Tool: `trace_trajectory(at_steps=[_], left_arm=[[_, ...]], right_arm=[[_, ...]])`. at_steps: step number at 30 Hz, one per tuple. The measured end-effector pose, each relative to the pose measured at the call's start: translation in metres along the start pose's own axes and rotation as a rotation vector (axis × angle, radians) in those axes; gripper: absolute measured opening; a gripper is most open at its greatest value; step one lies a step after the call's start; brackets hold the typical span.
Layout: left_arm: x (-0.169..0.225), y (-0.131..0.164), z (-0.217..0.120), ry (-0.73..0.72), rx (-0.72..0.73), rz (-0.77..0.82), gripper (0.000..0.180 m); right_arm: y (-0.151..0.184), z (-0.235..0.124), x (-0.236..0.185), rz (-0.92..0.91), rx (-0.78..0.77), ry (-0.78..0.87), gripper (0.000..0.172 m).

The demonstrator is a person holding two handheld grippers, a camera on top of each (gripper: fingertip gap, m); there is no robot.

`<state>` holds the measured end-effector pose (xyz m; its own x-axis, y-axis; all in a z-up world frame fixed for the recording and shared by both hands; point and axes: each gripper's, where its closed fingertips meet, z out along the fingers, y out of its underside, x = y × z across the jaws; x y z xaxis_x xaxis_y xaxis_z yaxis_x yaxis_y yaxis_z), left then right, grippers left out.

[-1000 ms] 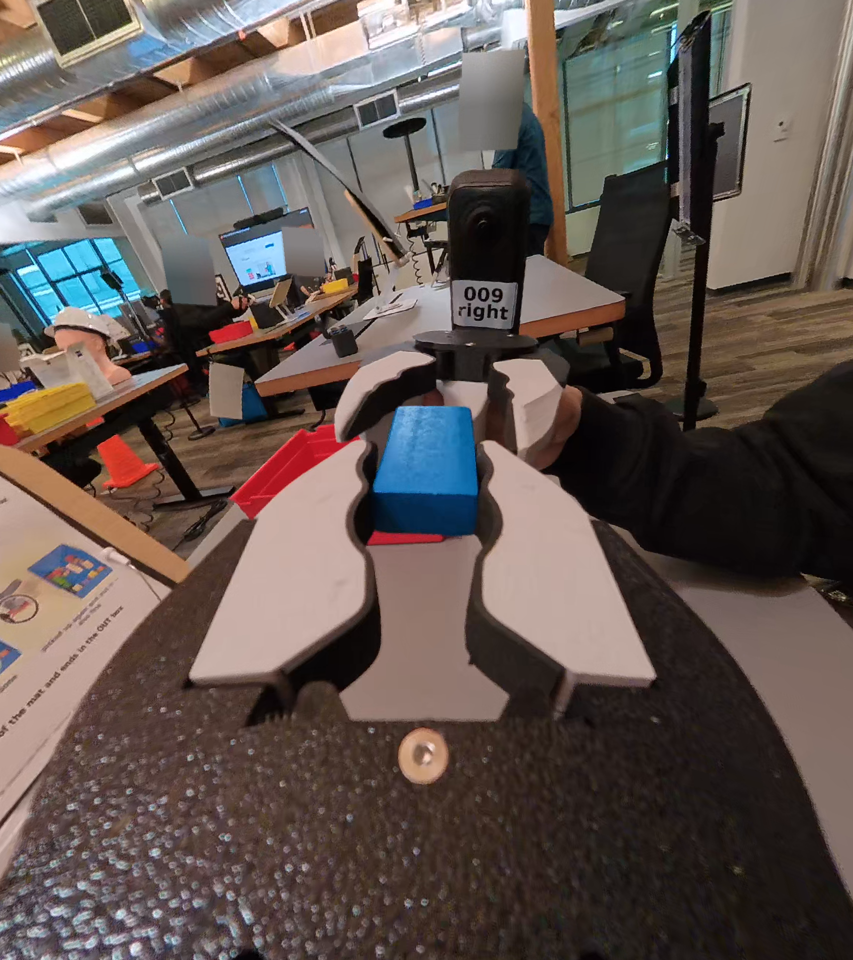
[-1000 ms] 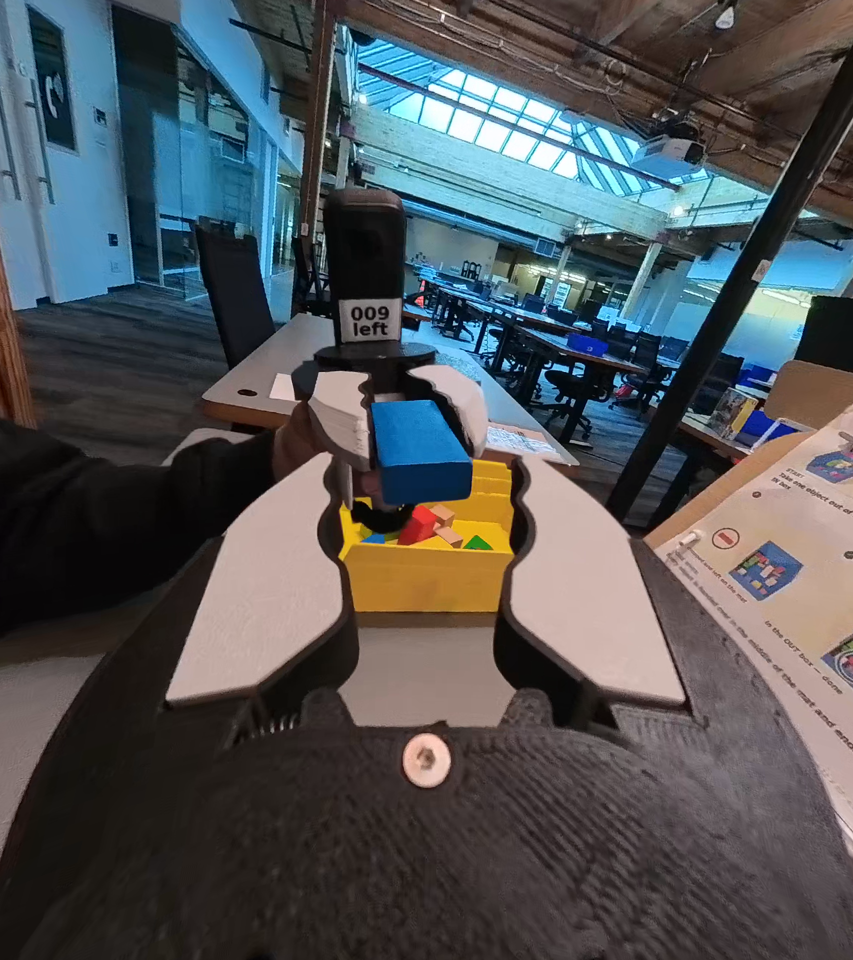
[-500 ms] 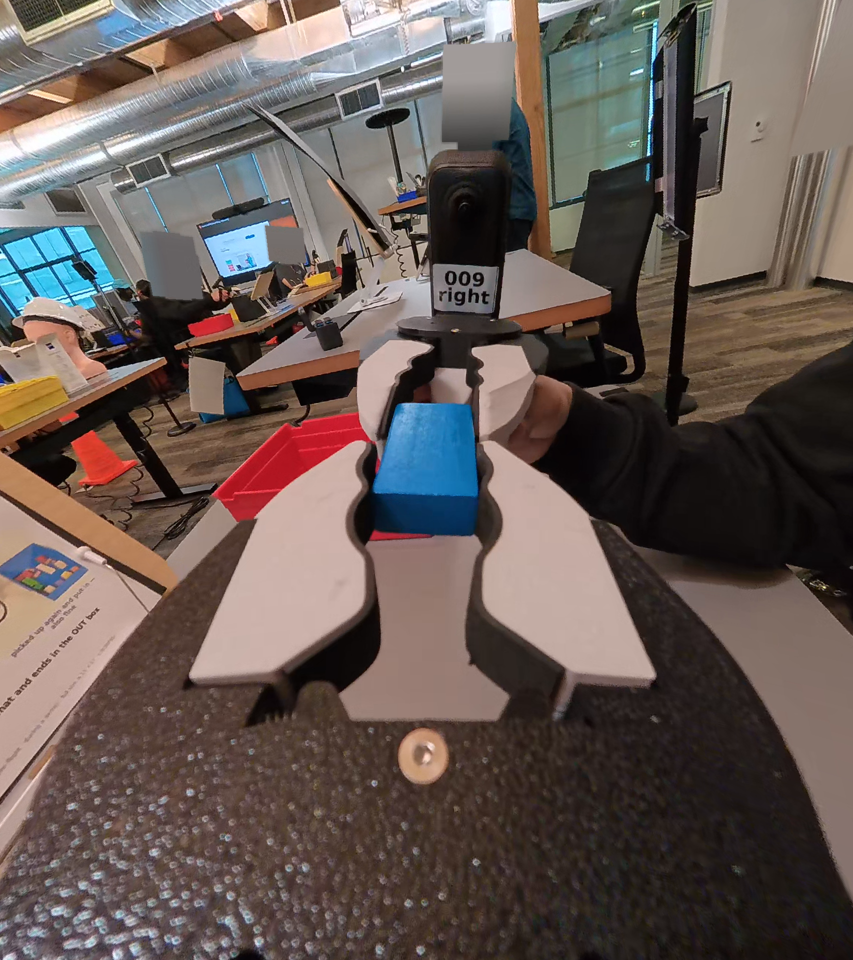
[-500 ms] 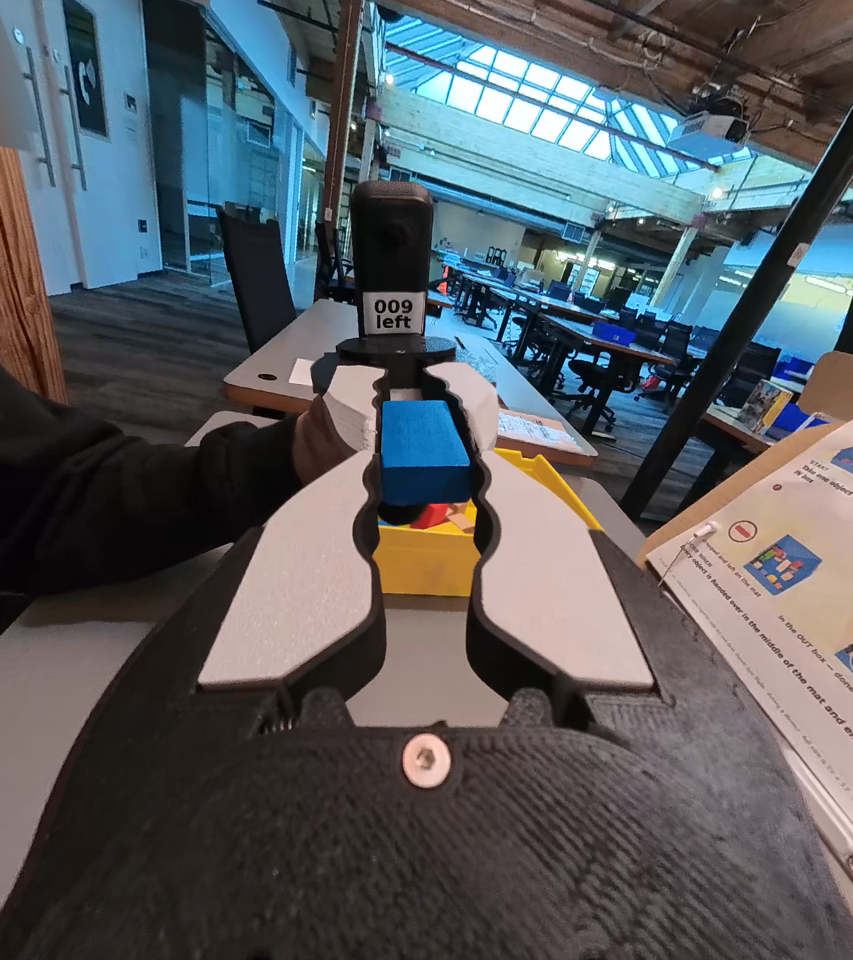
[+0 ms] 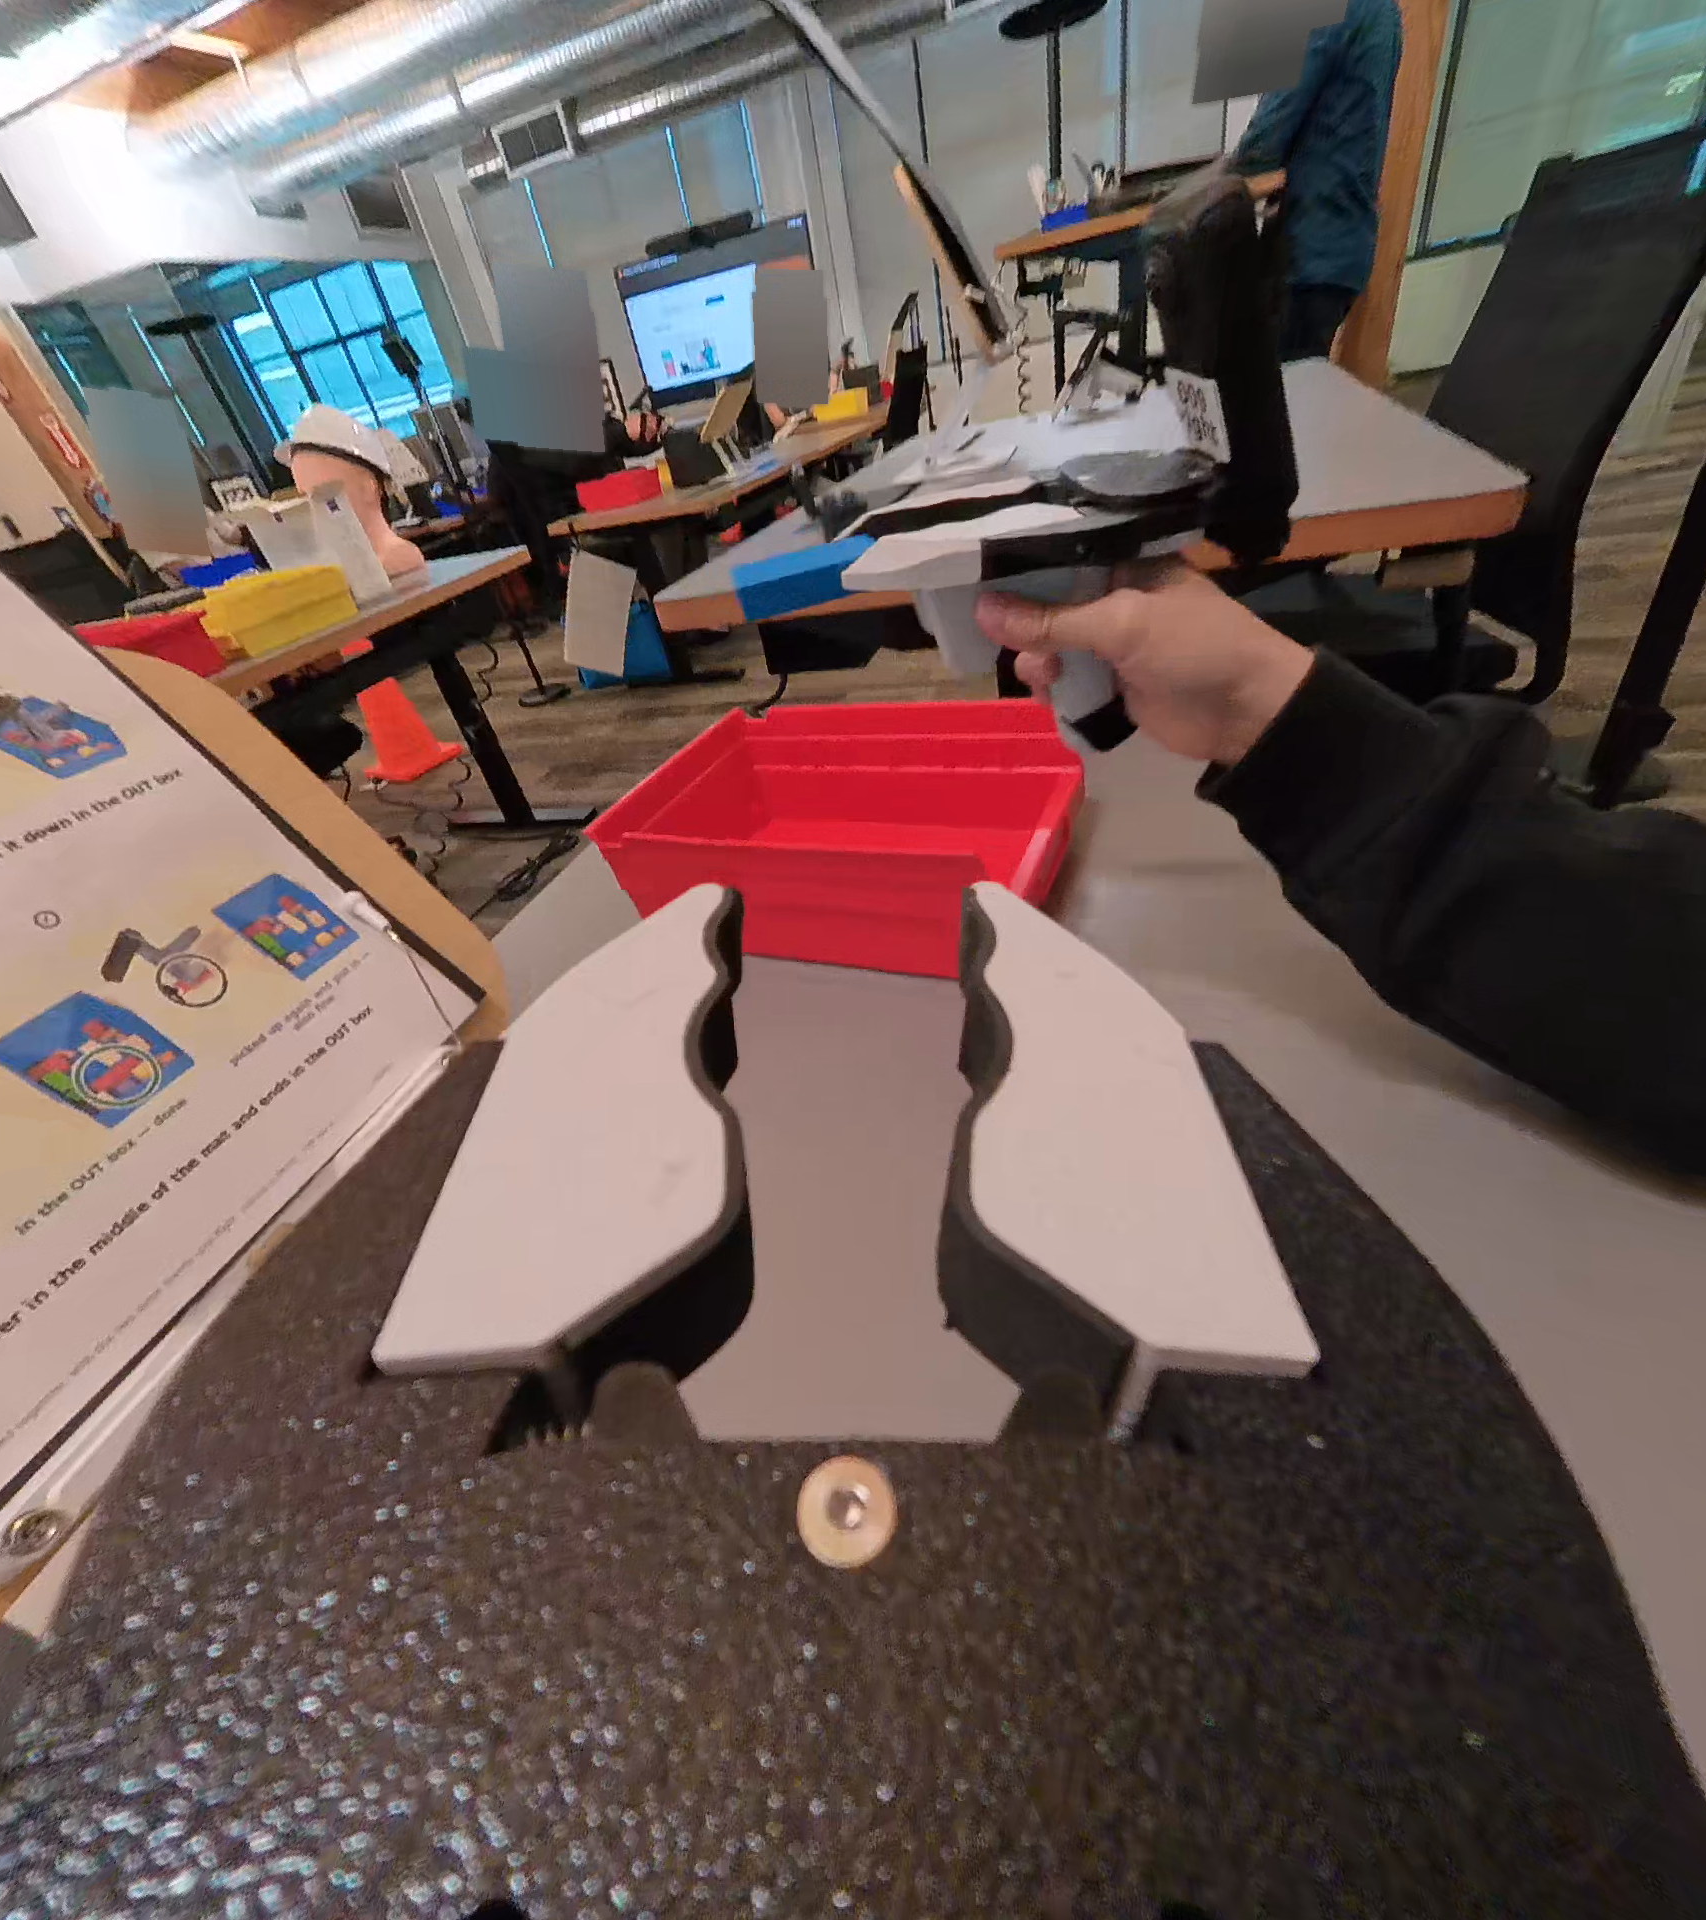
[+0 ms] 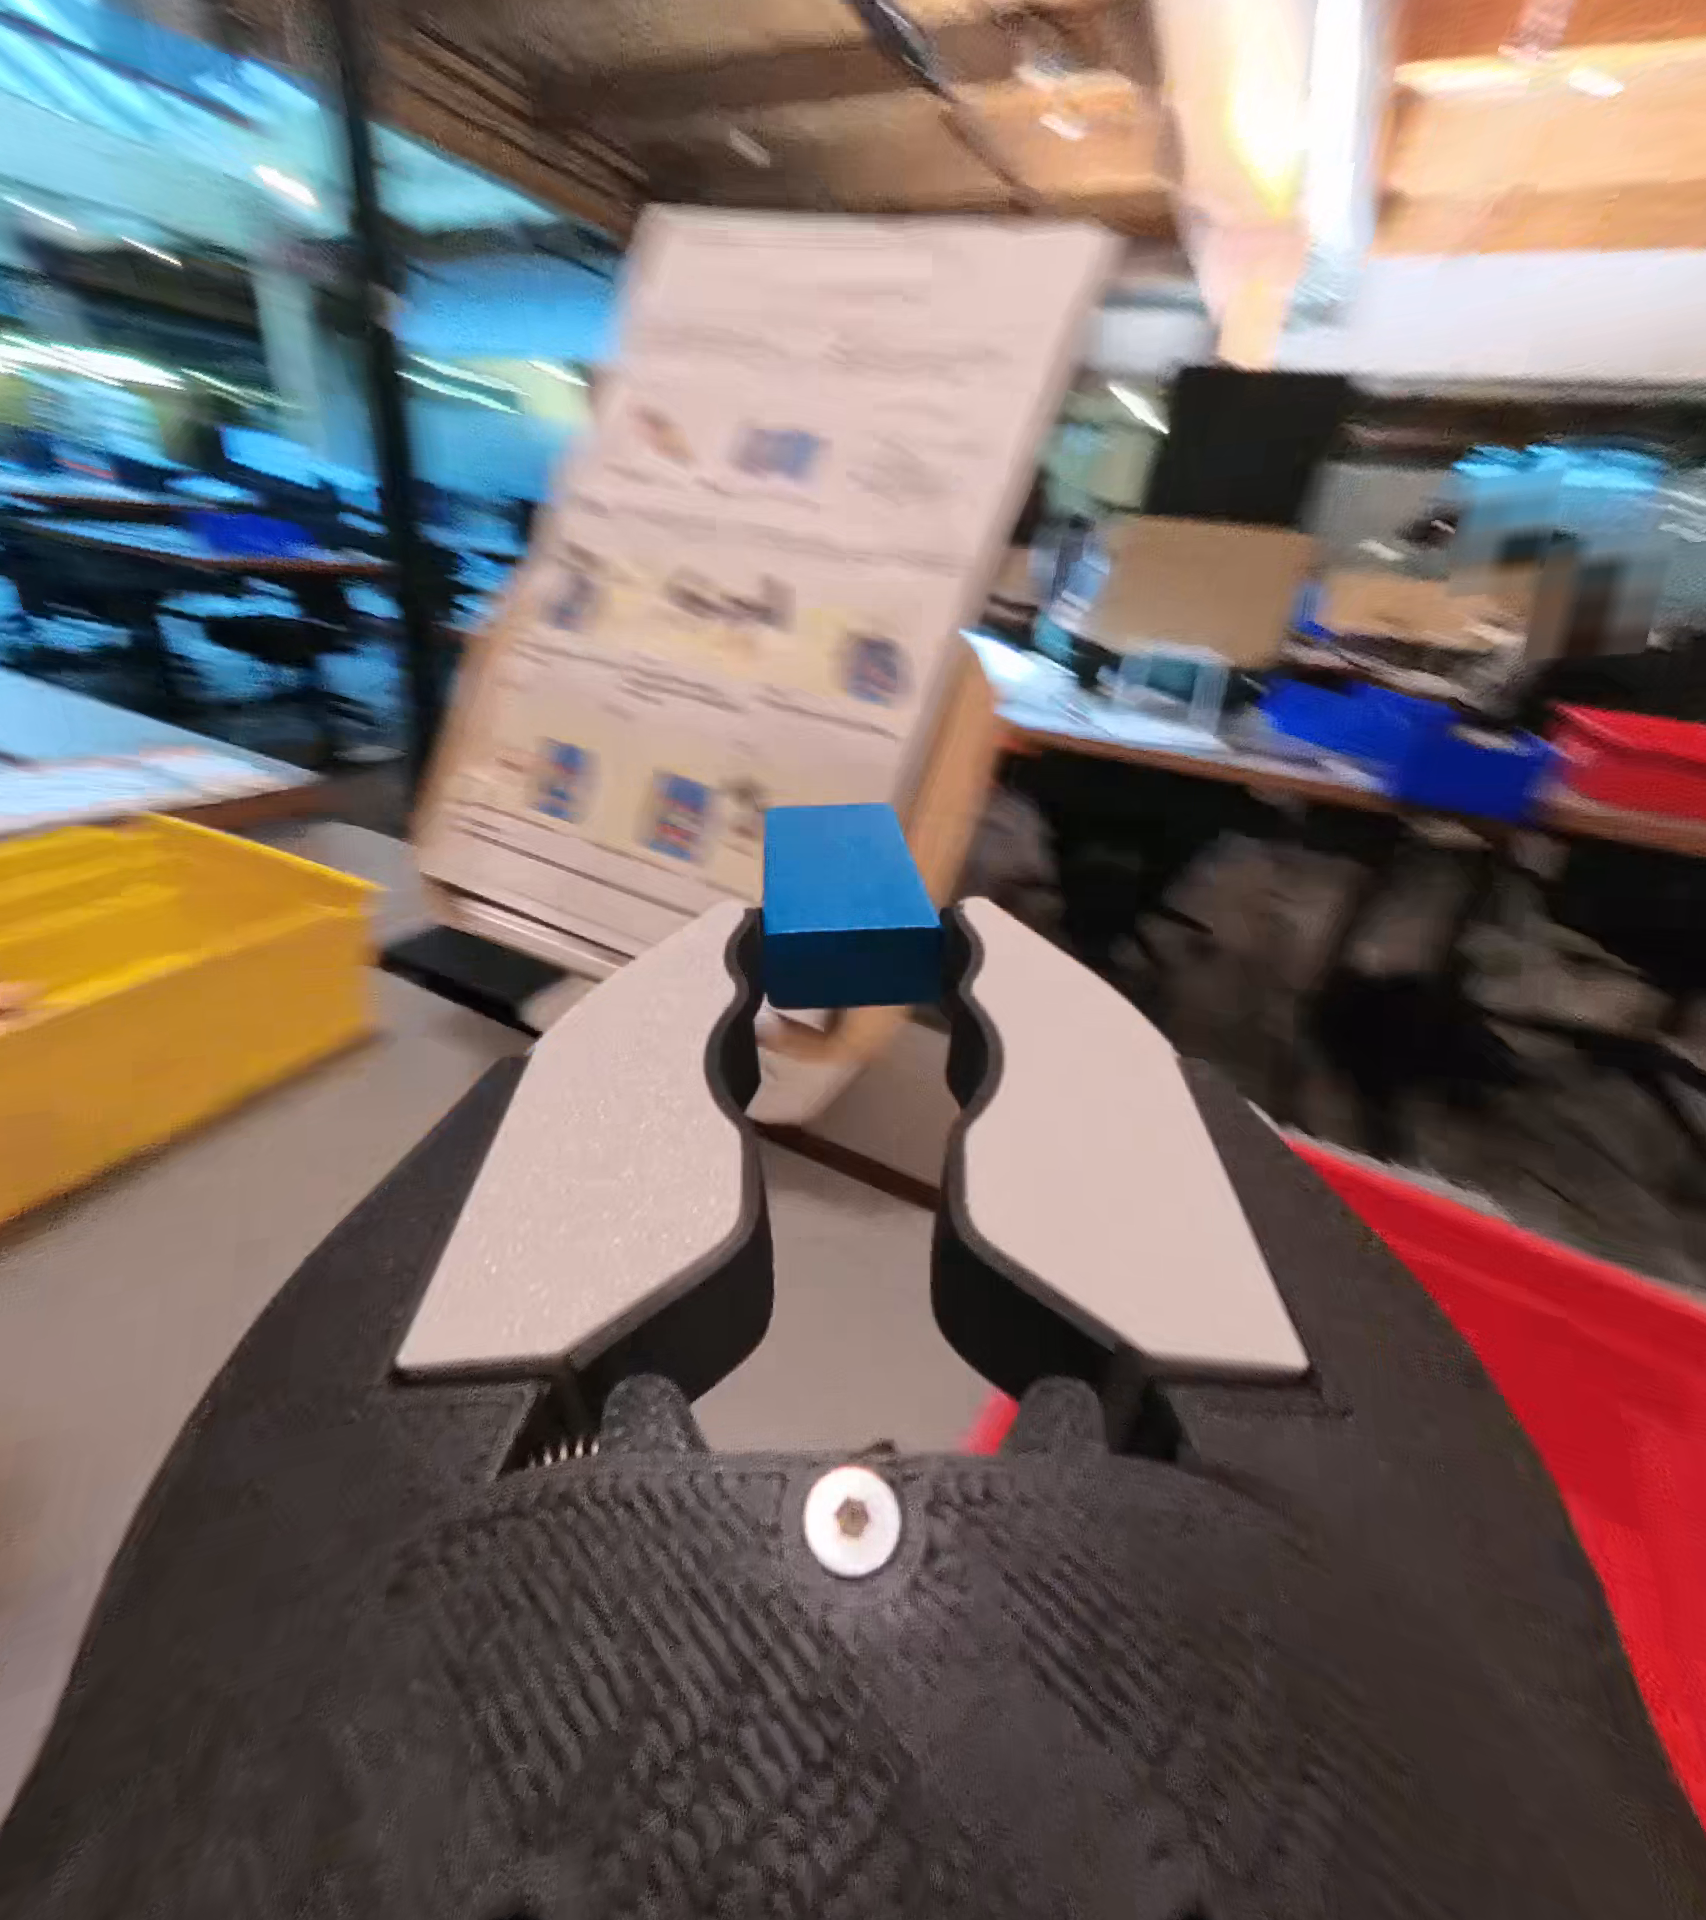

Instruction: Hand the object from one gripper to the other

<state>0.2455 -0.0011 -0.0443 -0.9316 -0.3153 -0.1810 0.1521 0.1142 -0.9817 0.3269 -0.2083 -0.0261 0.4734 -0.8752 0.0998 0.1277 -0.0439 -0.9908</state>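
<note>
The right gripper (image 6: 851, 951) pinches a matte blue rectangular block (image 6: 847, 914) between its wavy-edged grey fingertips, above and beyond the smooth red plastic bin (image 5: 833, 831). The left gripper (image 5: 844, 956), spread and bare, hovers just before that bin.

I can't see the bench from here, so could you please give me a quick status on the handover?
Left gripper open, nothing in it. Right gripper clamped on the blue block, clear of the left. Red bin ahead of the left, nothing in the way.
</note>
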Motion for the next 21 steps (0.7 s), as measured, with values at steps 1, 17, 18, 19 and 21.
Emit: trace_trajectory(at_steps=[1,17,18,19,21], left_arm=[[-0.001,0.004,0.002,-0.004,-0.020,0.002,0.039],[-0.011,0.039,0.012,-0.043,-0.176,-0.028,0.039],[-0.013,0.040,0.012,-0.049,-0.177,-0.038,0.038],[-0.015,0.041,0.011,-0.056,-0.180,-0.048,0.039],[-0.020,0.043,0.008,-0.076,-0.185,-0.062,0.040]], right_arm=[[0.015,-0.007,0.024,0.003,-0.056,0.084,0.034],[0.177,-0.036,0.111,-0.025,-0.650,0.353,0.034],[0.179,-0.035,0.112,-0.035,-0.654,0.361,0.034],[0.180,-0.035,0.114,-0.051,-0.652,0.371,0.034],[0.185,-0.034,0.115,-0.053,-0.672,0.375,0.056]])
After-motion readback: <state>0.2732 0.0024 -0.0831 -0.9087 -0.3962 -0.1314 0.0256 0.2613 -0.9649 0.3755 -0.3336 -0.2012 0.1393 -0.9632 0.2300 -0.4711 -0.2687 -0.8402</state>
